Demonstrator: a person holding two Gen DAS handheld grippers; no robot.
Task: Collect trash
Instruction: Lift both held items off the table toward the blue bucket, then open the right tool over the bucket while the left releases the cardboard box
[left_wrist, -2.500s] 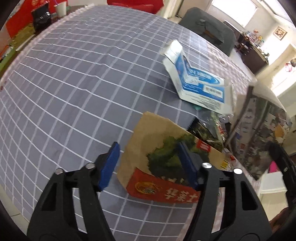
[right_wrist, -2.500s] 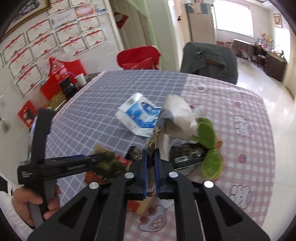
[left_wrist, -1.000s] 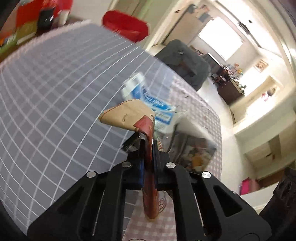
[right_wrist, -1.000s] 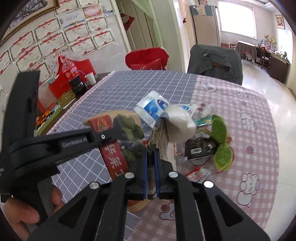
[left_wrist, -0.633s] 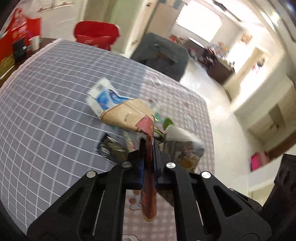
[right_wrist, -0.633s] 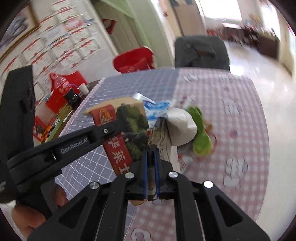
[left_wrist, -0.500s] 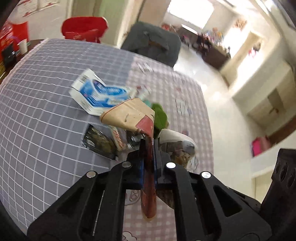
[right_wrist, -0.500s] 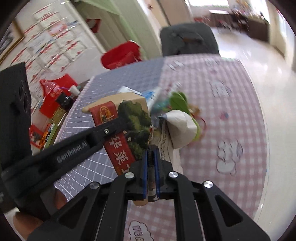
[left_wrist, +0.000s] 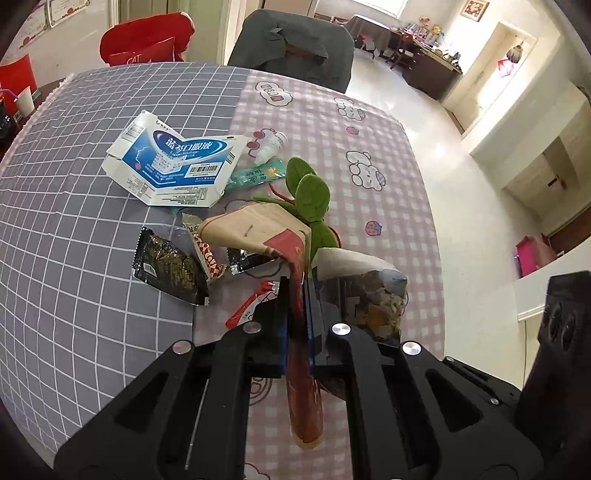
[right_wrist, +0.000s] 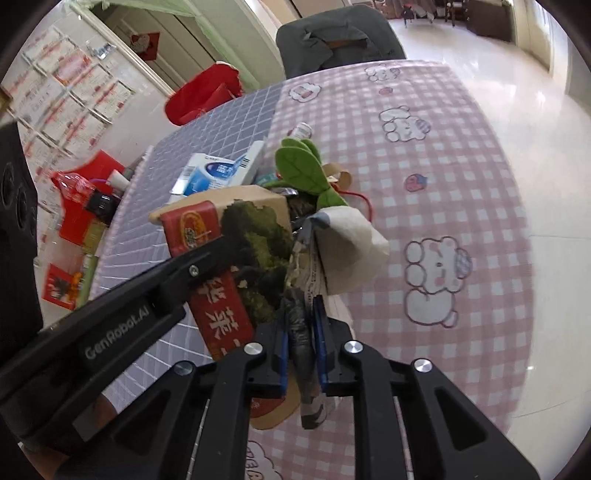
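Note:
My left gripper (left_wrist: 295, 295) is shut on the lower edge of a brown paper bag (left_wrist: 258, 229) with a red band and a green vegetable picture, held up off the table. In the right wrist view the same brown bag (right_wrist: 207, 229) hangs just left of my right gripper (right_wrist: 301, 314). Its jaws are opening, with the crumpled edge of a printed white and grey bag (right_wrist: 351, 251) still pinched between the pads. Loose trash lies below: a blue and white carton (left_wrist: 173, 162), a black wrapper (left_wrist: 166, 266), a green leaf piece (left_wrist: 310, 192) and a red sachet (left_wrist: 251, 306).
A small white bottle (left_wrist: 271, 144) and a teal sachet (left_wrist: 255, 173) lie beside the carton. A grey chair (left_wrist: 291, 40) and a red chair (left_wrist: 144, 40) stand at the far side. The table's right edge (left_wrist: 424, 206) drops to a shiny floor.
Both grippers swung right and rolled, carrying their bags from the grey grid cloth to above the trash pile by the pink checked cloth. The right pads stand slightly further apart.

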